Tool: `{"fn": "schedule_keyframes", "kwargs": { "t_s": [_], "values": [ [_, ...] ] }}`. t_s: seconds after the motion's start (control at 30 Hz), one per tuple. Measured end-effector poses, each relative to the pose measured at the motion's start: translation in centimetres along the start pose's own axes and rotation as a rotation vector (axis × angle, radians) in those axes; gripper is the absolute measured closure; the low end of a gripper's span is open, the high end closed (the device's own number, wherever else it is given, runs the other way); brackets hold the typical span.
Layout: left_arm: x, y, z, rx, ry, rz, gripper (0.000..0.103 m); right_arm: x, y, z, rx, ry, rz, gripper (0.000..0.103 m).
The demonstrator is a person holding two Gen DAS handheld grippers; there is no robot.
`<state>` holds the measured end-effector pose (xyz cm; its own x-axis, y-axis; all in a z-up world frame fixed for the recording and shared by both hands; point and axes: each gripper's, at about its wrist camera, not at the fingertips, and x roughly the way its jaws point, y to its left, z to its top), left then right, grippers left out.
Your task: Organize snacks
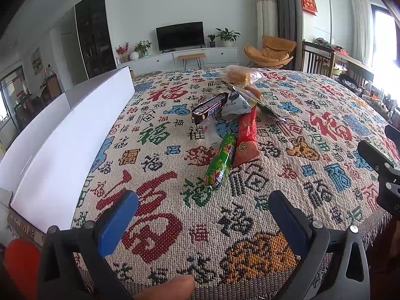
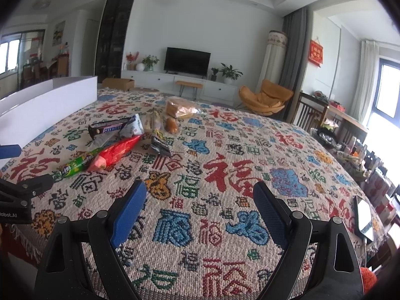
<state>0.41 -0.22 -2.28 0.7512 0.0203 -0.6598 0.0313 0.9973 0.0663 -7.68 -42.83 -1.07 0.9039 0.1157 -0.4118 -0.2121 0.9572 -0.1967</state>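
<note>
Several snacks lie in a loose pile on the patterned tablecloth: a green candy roll, a red packet, a Snickers bar, a white-blue pouch, a small sausage and a bagged bread. A small dark packet lies to the right of the pile. My left gripper is open and empty, just short of the green roll. My right gripper is open and empty over bare cloth, right of the pile.
A white open box stands along the table's left side. A phone lies at the table's right edge. The right gripper's body shows at the right of the left wrist view. Chairs and a TV stand lie beyond the table.
</note>
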Motion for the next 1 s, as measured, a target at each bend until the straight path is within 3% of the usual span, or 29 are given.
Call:
{"fn": "schedule_keyframes", "kwargs": {
  "t_s": [1.0],
  "values": [
    [0.30, 0.14, -0.16, 0.000, 0.015, 0.005, 0.000, 0.21, 0.06, -0.19, 0.000, 0.009, 0.004, 0.013]
  ]
}}
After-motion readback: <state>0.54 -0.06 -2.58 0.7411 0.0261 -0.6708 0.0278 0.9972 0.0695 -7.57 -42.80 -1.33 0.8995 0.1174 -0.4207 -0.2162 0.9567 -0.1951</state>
